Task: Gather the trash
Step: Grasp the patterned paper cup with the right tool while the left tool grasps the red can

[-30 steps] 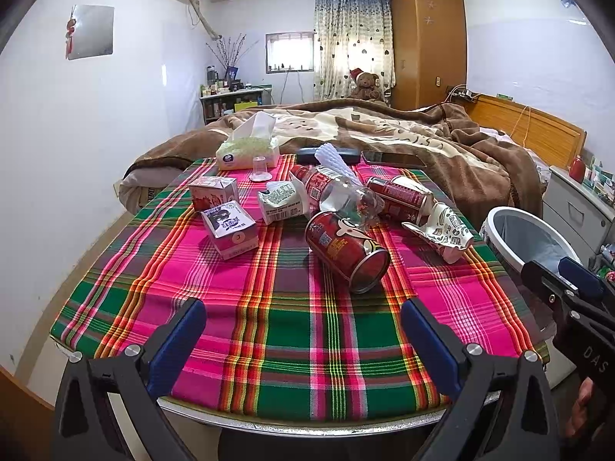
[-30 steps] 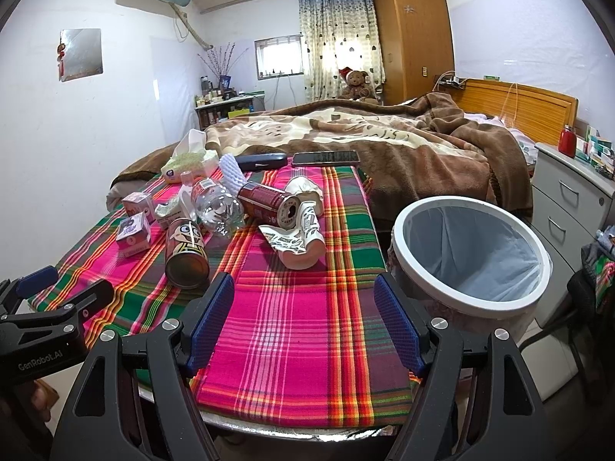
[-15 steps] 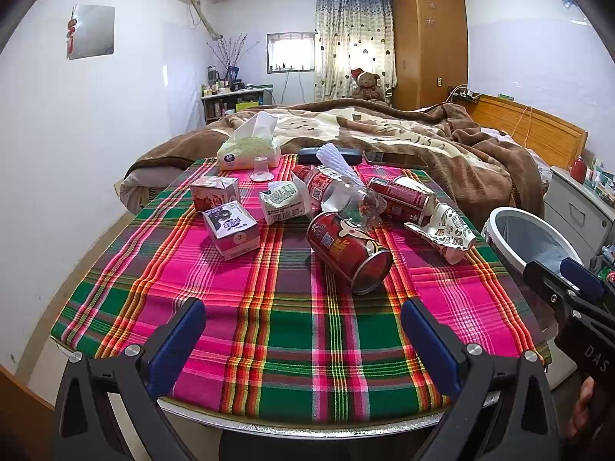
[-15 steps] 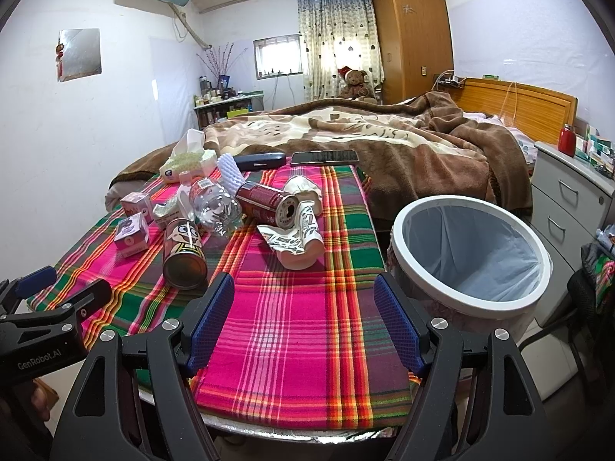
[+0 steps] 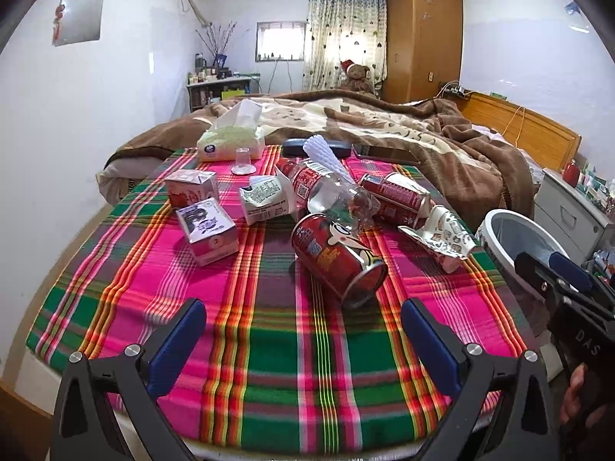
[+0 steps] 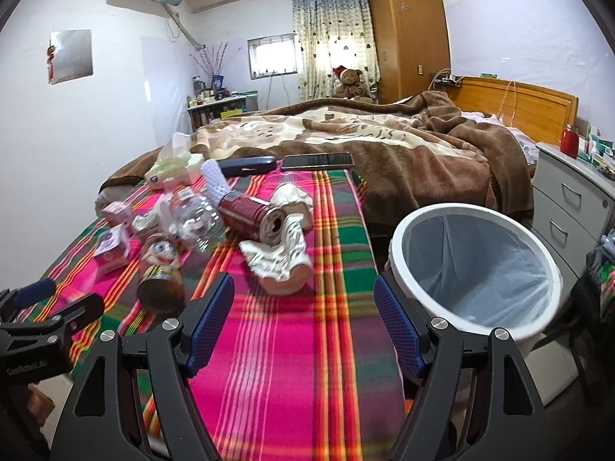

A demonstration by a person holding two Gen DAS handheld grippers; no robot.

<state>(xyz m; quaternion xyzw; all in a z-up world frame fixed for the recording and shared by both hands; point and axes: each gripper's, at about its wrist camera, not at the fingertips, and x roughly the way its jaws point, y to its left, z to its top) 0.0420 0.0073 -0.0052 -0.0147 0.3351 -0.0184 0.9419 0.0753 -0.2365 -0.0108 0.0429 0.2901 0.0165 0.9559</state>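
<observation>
- The left tongs (image 5: 301, 330) hang wide apart and hold nothing above the near edge of a counter (image 5: 269, 365) draped in bright plaid cloth.
- The right tongs (image 6: 303, 322) also gape wide with nothing between them, low over the counter's right side.
- Trash lies in a loose heap mid-counter: a red can (image 5: 338, 257) on its side nearest the left tongs, a clear plastic bottle (image 5: 338, 199) just behind and touching it, a second red can (image 5: 396, 198) and a crushed white carton (image 5: 442, 236) to the right.
- Three small cartons (image 5: 207, 230) sit to the left of the heap, apart from the cans.
- A white bin (image 6: 472, 261) with a pale liner stands just beside the counter's right edge, in front of the bed (image 6: 384, 142).
- A tissue box (image 5: 230, 140), a dark case (image 6: 248, 165) and a phone (image 6: 317, 161) line the far edge.
</observation>
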